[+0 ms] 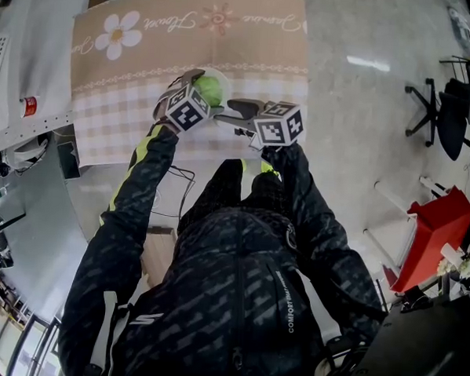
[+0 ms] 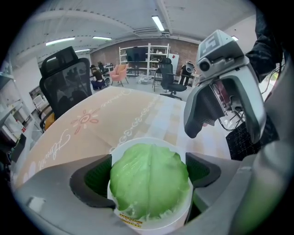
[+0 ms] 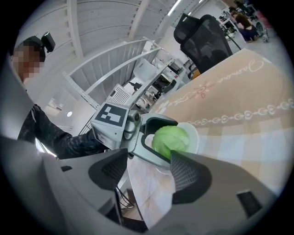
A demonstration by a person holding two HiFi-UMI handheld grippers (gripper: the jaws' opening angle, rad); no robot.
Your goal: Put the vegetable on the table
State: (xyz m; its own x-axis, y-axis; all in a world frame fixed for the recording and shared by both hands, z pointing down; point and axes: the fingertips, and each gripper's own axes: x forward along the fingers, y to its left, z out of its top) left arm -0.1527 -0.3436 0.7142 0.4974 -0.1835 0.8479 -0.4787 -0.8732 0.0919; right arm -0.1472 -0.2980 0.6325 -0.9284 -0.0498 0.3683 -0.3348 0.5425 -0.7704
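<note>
1. The cabbage (image 2: 149, 183) is a round, pale green head with smooth, glossy, tightly wrapped leaves. It sits in the white bowl (image 2: 138, 142) and fills it to the rim.
2. The white bowl is round and smooth-walled, plastic by the look, with a small printed label low on its near wall.
3. Under the bowl lies the tablecloth (image 1: 187, 51), a matte beige sheet printed with flowers and script. It turns to a pale checked band where the bowl is. Whether the bowl's base rests on the cloth cannot be told.
4. The left gripper (image 2: 148, 160) is clenched on the bowl. Its grey curved jaws, lined with dark fine-ribbed pads (image 2: 92, 181), press the bowl's wall from both sides. It tilts steeply down onto the bowl, and the black sleeve (image 1: 132, 194) with its yellow stripe reaches out straight behind it.
5. The right gripper (image 3: 148, 158) hovers just to the right of the bowl in the head view. Its jaws are spread wide with nothing between them. It points toward the bowl at a shallow downward slant, with its marker cube (image 1: 279, 123) on top.
</note>
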